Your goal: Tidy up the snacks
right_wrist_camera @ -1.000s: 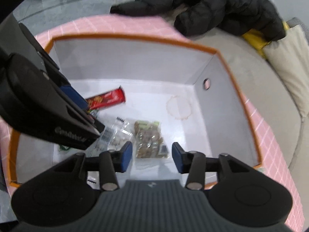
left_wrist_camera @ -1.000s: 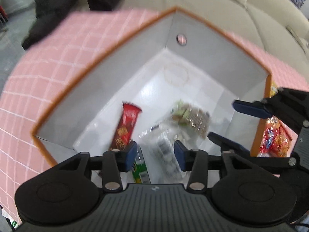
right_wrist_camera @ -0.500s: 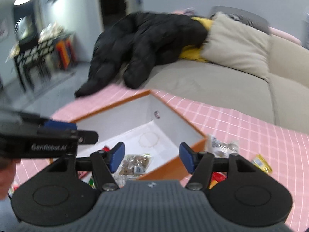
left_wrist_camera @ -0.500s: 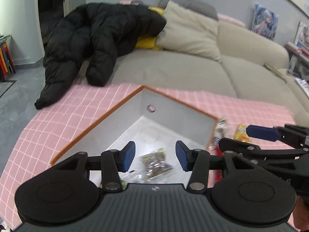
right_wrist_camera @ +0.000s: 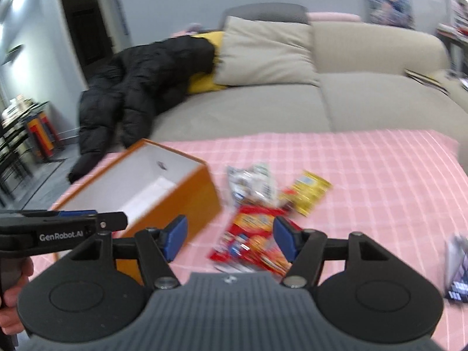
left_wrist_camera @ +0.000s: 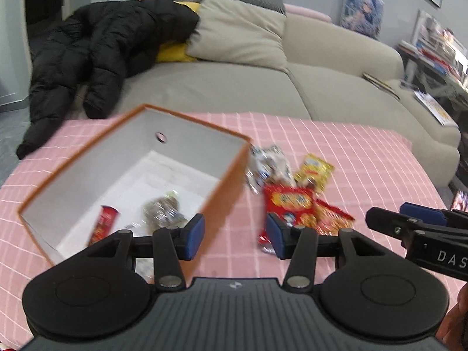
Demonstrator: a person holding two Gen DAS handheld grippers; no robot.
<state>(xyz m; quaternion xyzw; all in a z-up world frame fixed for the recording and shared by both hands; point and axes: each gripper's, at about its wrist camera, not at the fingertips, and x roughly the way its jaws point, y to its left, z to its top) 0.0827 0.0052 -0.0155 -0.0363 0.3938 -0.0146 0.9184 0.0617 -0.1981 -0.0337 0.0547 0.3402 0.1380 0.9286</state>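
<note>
Pink checked cloth [left_wrist_camera: 351,152] spread over the table, with grey sofa [left_wrist_camera: 234,87] and black jacket [left_wrist_camera: 102,44] behind. Placed toward the left on the cloth: orange box [left_wrist_camera: 231,181], open at the top, seemingly to collect the snacks. Already lying on its white floor: red stick packet [left_wrist_camera: 103,225] and brownish bag [left_wrist_camera: 163,210], so task judged as partly done.

Left outside, just beside the right wall of the box, in a loose heap: red snack bag [left_wrist_camera: 289,201], yellow packet [left_wrist_camera: 314,172], silvery bag [left_wrist_camera: 269,161]. Farther right and apart, dark packet [right_wrist_camera: 456,269]. Probably waiting to be moved in.

Left tongs [left_wrist_camera: 235,235] held above the near corner of the box, released, with nothing between the pads. Right tongs [right_wrist_camera: 229,238] hovering over the heap, tilted down toward the red snack bag, also released and empty, wide enough for taking a flat bag by the edge.

Judged as next: lowering to the heap and pinching one bag only, with slippery foil and overlapping packets likely to drag along.
</note>
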